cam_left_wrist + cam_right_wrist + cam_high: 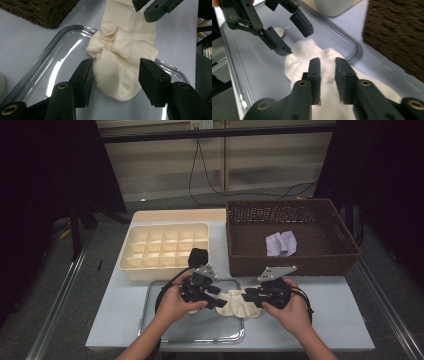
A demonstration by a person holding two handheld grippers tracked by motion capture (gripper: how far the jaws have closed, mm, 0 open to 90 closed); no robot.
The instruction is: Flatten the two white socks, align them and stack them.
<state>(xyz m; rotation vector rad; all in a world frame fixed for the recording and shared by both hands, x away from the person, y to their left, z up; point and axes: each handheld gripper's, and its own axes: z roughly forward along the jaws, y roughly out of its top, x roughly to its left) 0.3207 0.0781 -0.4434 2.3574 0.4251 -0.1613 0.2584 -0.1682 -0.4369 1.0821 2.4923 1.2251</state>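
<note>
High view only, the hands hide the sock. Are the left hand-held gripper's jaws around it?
Observer: Yes. The left hand-held gripper has its jaws open on either side of the sock's rounded end.
Operator: And the right one?
Observer: The right hand-held gripper has its jaws a narrow gap apart, with sock fabric showing between them.
Operator: Is the sock flat?
Observer: No, it's bunched in the middle and lies across the tray rim onto the table.

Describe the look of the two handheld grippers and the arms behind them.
Both the left gripper and the right gripper are black, each with two blocky jaws, brass-coloured pivot pins, a grey three-cornered plate on top and a trailing black cable. The forearms are bare, with no sleeves.
</note>
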